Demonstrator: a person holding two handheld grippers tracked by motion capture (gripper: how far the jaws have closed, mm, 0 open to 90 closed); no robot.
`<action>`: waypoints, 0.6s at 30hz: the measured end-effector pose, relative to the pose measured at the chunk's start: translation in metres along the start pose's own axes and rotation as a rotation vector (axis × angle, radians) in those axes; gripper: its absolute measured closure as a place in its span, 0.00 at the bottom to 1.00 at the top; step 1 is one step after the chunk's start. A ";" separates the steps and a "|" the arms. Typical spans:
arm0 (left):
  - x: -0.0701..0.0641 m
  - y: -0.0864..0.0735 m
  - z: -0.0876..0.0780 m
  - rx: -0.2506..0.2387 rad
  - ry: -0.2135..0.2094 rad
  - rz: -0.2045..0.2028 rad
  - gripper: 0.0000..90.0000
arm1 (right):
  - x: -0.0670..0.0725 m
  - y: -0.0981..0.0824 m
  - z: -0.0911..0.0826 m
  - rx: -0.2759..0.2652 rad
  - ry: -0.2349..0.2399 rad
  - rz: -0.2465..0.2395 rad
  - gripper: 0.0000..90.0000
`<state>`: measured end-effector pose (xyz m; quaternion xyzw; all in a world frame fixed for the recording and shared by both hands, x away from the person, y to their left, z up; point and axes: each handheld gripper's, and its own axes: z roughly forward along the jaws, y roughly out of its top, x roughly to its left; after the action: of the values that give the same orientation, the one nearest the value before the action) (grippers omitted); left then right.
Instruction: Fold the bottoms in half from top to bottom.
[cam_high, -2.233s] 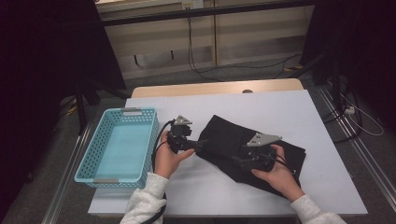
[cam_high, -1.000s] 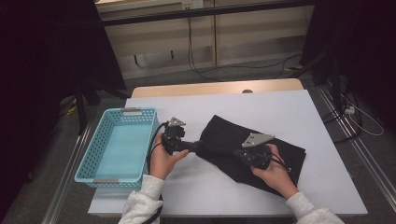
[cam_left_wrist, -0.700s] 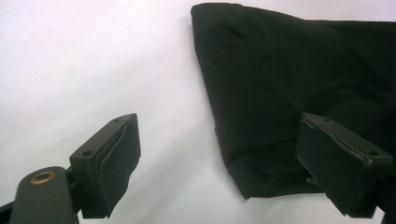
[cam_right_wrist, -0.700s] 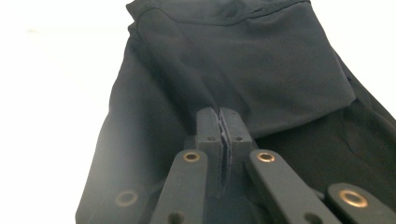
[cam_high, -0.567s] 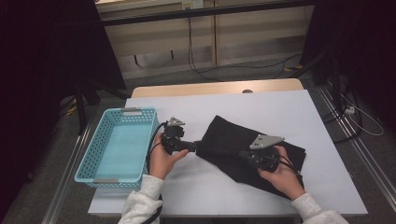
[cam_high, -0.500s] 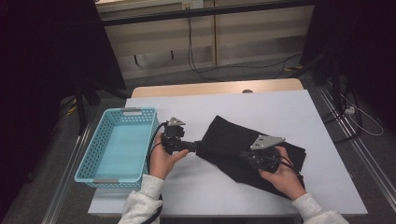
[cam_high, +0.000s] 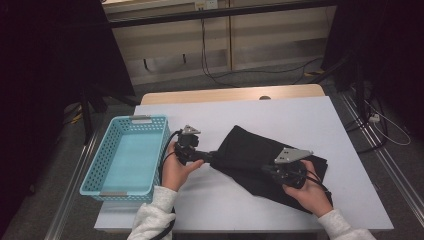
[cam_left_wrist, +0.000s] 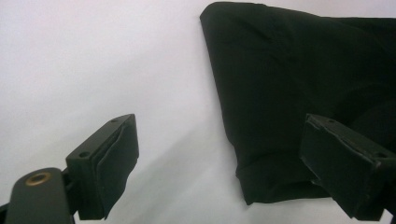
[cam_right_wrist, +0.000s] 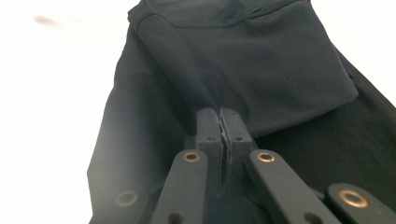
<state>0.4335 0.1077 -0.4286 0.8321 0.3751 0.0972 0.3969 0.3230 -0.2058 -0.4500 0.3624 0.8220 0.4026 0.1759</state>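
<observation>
Black cloth (cam_high: 260, 162): a folded dark garment lying flat on the white table (cam_high: 280, 115), right of centre, running slantwise from its upper left corner down toward the person's right hand; in the right gripper view a folded flap overlaps the layer beneath.
Right gripper (cam_right_wrist: 219, 135): jaws pressed together with a thin fold of the black cloth pinched between the pads; in the high view it sits over the lower right part of the cloth, grey three-cornered plate on top.
Left gripper (cam_left_wrist: 224, 161): jaws spread wide; one pad hangs over bare table, the other over the near edge of the cloth, and the cloth's corner lies between them without being squeezed. In the high view it sits at the cloth's left tip.
Hands: one on each gripper, white sleeves coming in from the bottom edge.
Blue basket (cam_high: 100, 172): a perforated plastic tray at the table's left edge, just beside the left hand, apart from the cloth.
</observation>
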 end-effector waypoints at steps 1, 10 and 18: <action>0.000 0.000 0.000 -0.001 -0.001 -0.002 0.13 | 0.000 0.000 0.000 0.000 -0.001 0.001 0.98; 0.000 -0.001 0.001 0.013 -0.008 0.004 0.12 | -0.003 -0.004 -0.007 -0.005 -0.008 0.009 0.98; 0.000 -0.001 0.005 0.017 -0.008 0.007 0.12 | -0.007 -0.008 -0.016 -0.012 -0.020 0.021 0.98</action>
<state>0.4347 0.1051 -0.4327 0.8372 0.3713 0.0921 0.3909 0.3152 -0.2225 -0.4467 0.3738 0.8139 0.4059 0.1819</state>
